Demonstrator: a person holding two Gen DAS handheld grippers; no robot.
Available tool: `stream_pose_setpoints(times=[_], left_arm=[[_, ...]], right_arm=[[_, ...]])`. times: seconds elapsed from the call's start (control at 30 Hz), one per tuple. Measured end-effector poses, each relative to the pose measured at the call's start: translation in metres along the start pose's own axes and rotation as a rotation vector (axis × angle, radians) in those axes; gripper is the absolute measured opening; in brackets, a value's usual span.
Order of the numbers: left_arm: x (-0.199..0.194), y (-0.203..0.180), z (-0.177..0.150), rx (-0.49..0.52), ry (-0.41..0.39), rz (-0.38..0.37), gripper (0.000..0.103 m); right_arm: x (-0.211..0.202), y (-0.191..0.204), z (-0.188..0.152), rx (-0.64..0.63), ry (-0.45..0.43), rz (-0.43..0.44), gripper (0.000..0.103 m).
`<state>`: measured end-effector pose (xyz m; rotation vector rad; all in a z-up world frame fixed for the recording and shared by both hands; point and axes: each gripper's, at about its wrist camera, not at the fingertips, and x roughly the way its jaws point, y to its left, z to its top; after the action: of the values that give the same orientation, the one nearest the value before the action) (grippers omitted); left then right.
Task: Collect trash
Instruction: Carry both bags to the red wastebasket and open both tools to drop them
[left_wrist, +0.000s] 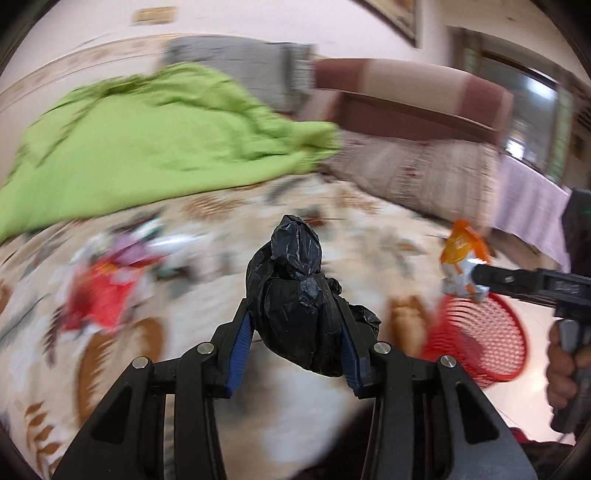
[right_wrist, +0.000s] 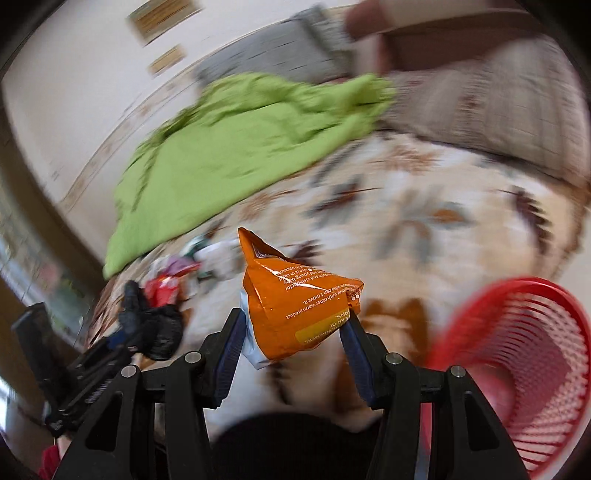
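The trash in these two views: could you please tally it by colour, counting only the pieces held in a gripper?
Black: 1, the black plastic bag in the left gripper.
Orange: 1, the orange wrapper in the right gripper.
Total: 2.

A crumpled green blanket (left_wrist: 155, 136) lies across the bed's floral sheet (left_wrist: 354, 236), its far edge against a grey pillow (left_wrist: 243, 70). Beside that sits a brown headboard (left_wrist: 410, 99) with a striped, patterned pillow (left_wrist: 413, 173) below it. A framed picture (left_wrist: 395, 14) hangs on the pale wall (left_wrist: 258, 18) above, and everything is blurred.
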<state>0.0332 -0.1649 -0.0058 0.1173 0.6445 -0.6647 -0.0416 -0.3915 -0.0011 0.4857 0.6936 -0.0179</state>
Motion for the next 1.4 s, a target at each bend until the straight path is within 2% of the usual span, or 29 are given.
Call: stream_pose_setpoints(times=[0.23, 0.4, 0.47, 0.53, 0.57, 0.63, 0.7, 0.73, 0.8, 0.87, 0.93, 1.0, 1.1, 1.17, 1.3, 1.4], left_arm=[[0.041, -0.112, 0.022, 0.130, 0.097, -0.259, 0.041], [0.075, -0.178, 0.019, 0.210, 0.207, -0.363, 0.044], [0.088, -0.194, 0.016, 0.225, 0.243, -0.367, 0.052], [0.097, -0.200, 0.015, 0.225, 0.267, -0.357, 0.073], [0.101, -0.201, 0.016, 0.213, 0.276, -0.352, 0.075], [0.103, -0.200, 0.017, 0.186, 0.281, -0.352, 0.076], [0.109, -0.195, 0.019, 0.145, 0.289, -0.309, 0.078], [0.114, -0.191, 0.021, 0.110, 0.298, -0.297, 0.078], [0.123, -0.184, 0.025, 0.027, 0.319, -0.328, 0.078], [0.129, -0.182, 0.030, -0.020, 0.299, -0.310, 0.078], [0.137, -0.190, 0.034, 0.009, 0.276, -0.275, 0.078], [0.150, -0.199, 0.034, 0.029, 0.290, -0.262, 0.078], [0.174, -0.202, 0.029, 0.004, 0.349, -0.260, 0.078], [0.185, -0.194, 0.027, -0.058, 0.367, -0.281, 0.078], [0.181, -0.183, 0.028, -0.106, 0.328, -0.265, 0.078], [0.171, -0.185, 0.029, -0.090, 0.302, -0.253, 0.078]], right_arm=[[-0.070, -0.094, -0.003, 0.136, -0.075, -0.144, 0.057], [-0.094, -0.140, -0.012, 0.220, -0.093, -0.185, 0.059], [-0.096, -0.152, -0.017, 0.239, -0.083, -0.178, 0.063], [-0.099, -0.161, -0.019, 0.252, -0.090, -0.173, 0.074], [-0.101, -0.164, -0.019, 0.254, -0.102, -0.178, 0.077], [-0.107, -0.174, -0.018, 0.249, -0.127, -0.199, 0.078], [-0.111, -0.183, -0.014, 0.251, -0.158, -0.236, 0.078], [-0.111, -0.189, -0.009, 0.243, -0.183, -0.287, 0.078], [-0.111, -0.197, -0.001, 0.208, -0.234, -0.385, 0.078], [-0.106, -0.209, 0.007, 0.178, -0.286, -0.485, 0.078], [-0.099, -0.222, 0.014, 0.177, -0.314, -0.489, 0.078], [-0.088, -0.233, 0.020, 0.183, -0.314, -0.519, 0.078], [-0.067, -0.253, 0.023, 0.251, -0.276, -0.461, 0.078], [-0.057, -0.257, 0.020, 0.292, -0.244, -0.417, 0.078], [-0.058, -0.251, 0.010, 0.306, -0.239, -0.424, 0.078], [-0.055, -0.249, 0.003, 0.329, -0.219, -0.403, 0.078]])
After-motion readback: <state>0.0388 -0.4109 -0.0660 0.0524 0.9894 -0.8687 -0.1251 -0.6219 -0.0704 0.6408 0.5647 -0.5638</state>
